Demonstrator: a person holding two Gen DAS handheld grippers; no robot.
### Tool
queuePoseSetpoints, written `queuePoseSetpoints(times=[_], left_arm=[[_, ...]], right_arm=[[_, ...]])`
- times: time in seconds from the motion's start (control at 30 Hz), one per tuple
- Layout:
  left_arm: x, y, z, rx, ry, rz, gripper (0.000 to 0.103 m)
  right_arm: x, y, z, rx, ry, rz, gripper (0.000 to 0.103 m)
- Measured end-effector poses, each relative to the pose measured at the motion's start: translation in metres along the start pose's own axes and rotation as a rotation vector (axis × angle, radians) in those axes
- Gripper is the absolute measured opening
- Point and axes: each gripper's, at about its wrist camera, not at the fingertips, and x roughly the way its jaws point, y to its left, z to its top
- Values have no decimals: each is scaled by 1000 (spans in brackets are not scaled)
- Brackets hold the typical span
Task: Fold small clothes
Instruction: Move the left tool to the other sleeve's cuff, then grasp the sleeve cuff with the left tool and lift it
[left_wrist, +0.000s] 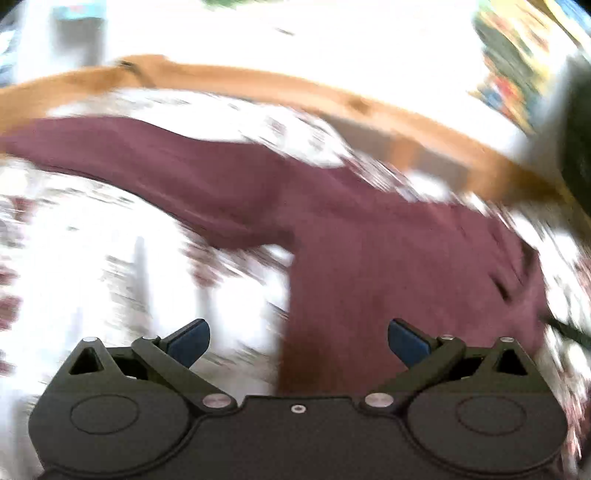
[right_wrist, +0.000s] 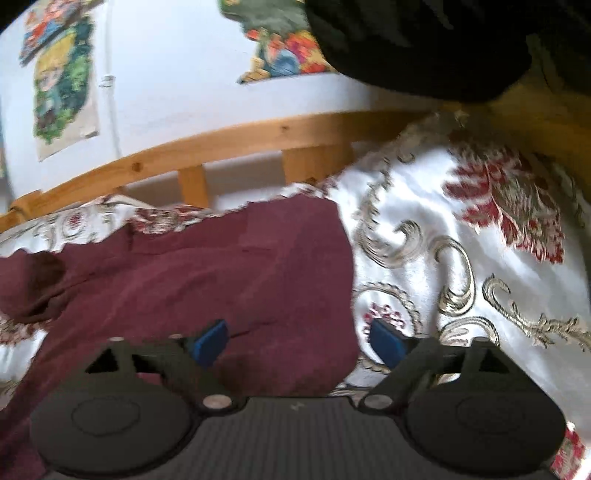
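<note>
Both tools, left (left_wrist: 298, 341) and right (right_wrist: 298, 341), are held wide open, empty; the maroon garment (right_wrist: 229, 266) ahead is to be regripped at an edge.

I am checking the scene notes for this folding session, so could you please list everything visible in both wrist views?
maroon garment: one, dark red, spread on the bedspread, one sleeve reaching out to the left in the left wrist view
bedspread: one, white with red flowers and grey-gold scrolls, under the garment
wooden bed rail: one, light pine with short slats, along the far edge of the bed
wall pictures: at least two, colourful, on the white wall behind the rail
dark object: one, black, top right of the right wrist view, too blurred to identify
left claw: one, black with blue pads, open over the garment's edge, nothing held
right claw: one, black with blue pads, open above the garment's right edge, nothing held
</note>
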Motion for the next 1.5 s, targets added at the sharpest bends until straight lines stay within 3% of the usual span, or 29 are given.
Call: queuePoseSetpoints(times=[0.1,0.17,0.33,0.47,0.6,0.7,0.8,0.87,1.0,1.03,1.07,1.27,1.37,1.5], left_arm=[[-6,34,23,-77,-25,112,102],[-1,58,45,-111,1,185,102],[9,118,89,-208,-11,252,102],[20,160,102,-294,-66,270,102],[23,190,95,-440,-174,200,102],[29,186,98,-424,-243,214,97],[35,185,101,-398,-289,281,78],[39,193,101,-445,-317,314,57],[37,199,98,-466,-370,340,34],[37,199,99,-463,-379,345,19],[36,199,98,-464,-391,344,7],[23,183,101,-386,-510,291,4],[10,168,106,-326,-587,200,4],[-15,132,114,-172,-687,42,4]], right_arm=[[-20,16,2,-44,-8,17,103],[-30,25,2,-66,-10,34,103],[-54,45,-1,-77,31,77,103],[-77,61,-7,-64,55,81,103],[-92,72,-22,-31,127,108,103],[-95,80,-35,-34,177,124,103],[-87,88,-39,-60,196,139,103],[-83,91,-43,-72,202,139,103],[-72,95,-49,-65,235,157,103],[-70,95,-51,-65,242,163,103],[-69,96,-52,-65,245,165,103],[-64,97,-52,-57,238,188,103],[-64,98,-50,-53,226,193,103],[-66,100,-45,-61,198,188,103]])
